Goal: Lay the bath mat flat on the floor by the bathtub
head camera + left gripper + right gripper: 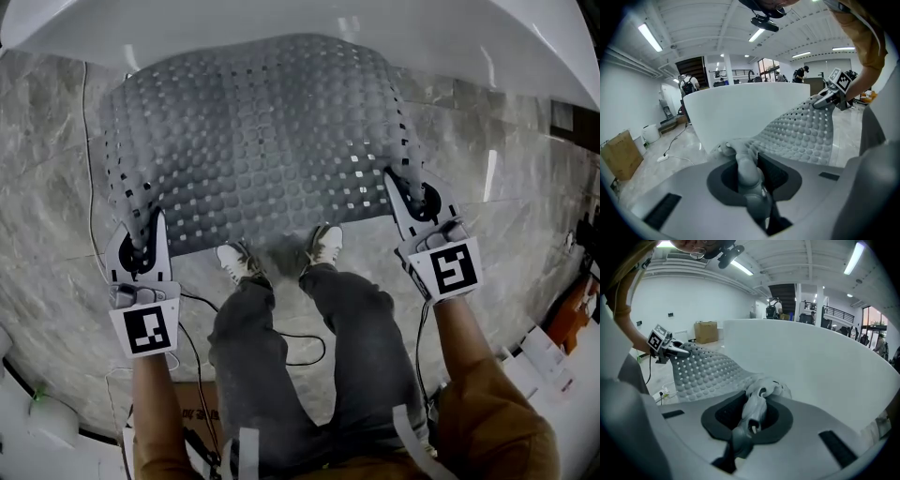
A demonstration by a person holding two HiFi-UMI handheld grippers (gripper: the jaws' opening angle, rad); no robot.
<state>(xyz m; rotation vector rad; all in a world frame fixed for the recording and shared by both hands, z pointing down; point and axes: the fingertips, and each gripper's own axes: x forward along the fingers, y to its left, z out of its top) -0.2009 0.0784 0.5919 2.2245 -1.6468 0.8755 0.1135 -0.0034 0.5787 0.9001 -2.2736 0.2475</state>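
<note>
A grey bath mat (253, 150) studded with round bumps and small square holes hangs spread between my two grippers, above the marble floor and against the white bathtub (450, 37). My left gripper (142, 236) is shut on the mat's near left corner; that pinched corner (740, 157) bunches between its jaws. On the near right corner my right gripper (412, 192) is shut, with the crumpled edge (761, 397) folded in its jaws. The mat (806, 133) sags from one grip to the other, and its far edge lies by the tub's wall (811, 362).
A person's legs and two white shoes (281, 253) stand just under the mat's near edge. A black cable (281, 333) trails over the grey marble floor (47, 234). White items (553, 366) lie at the right, and a cardboard box (618, 154) stands far left.
</note>
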